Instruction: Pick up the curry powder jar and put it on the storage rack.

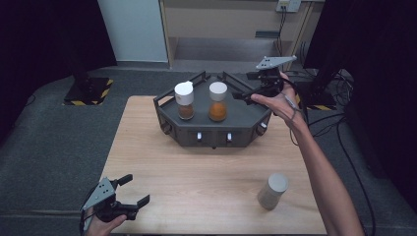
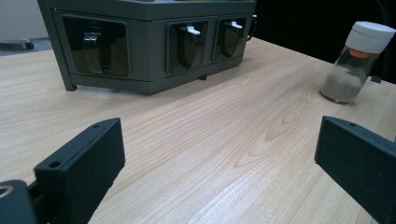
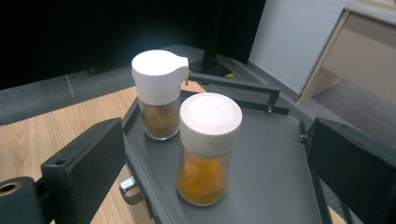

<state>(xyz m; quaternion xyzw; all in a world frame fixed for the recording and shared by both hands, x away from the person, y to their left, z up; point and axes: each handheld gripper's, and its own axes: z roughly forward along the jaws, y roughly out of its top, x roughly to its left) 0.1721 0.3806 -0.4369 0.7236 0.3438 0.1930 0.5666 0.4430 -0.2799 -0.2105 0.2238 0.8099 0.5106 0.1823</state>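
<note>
A dark grey rack (image 1: 246, 115) stands at the far middle of the wooden table (image 1: 196, 167). On its top are two white-capped spice jars: one with brown powder (image 1: 185, 101) and one with orange powder (image 1: 218, 102). My right gripper (image 1: 243, 91) hovers at the rack's right end, open, its jaws pointing at the orange jar (image 3: 208, 149) without touching it; the brown jar (image 3: 159, 93) stands behind. A third jar with grey powder (image 1: 273, 191) stands on the table at the front right. My left gripper (image 1: 133, 191) rests at the front left corner, open and empty.
The rack's front wall (image 2: 154, 51) has dark windows with small white latches. From the left gripper view the grey jar (image 2: 353, 63) is far right across bare wood. Dark carpet, a cabinet and cables lie beyond the table.
</note>
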